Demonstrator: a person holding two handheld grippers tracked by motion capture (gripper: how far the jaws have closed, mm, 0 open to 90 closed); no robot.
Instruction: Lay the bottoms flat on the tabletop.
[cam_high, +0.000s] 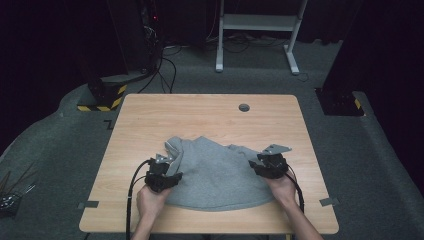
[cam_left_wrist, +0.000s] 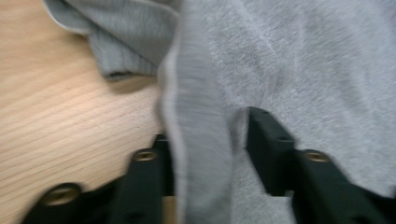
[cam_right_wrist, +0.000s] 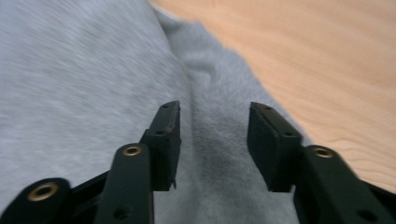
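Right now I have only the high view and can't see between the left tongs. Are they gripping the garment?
Observer: No. The left tongs stand open. A folded edge of the garment runs up between the jaws, and it looks loose rather than pinched.
Operator: And the right tongs?
Observer: Open too. The garment lies flat under the gap, close to its edge, with the bare table just beyond.
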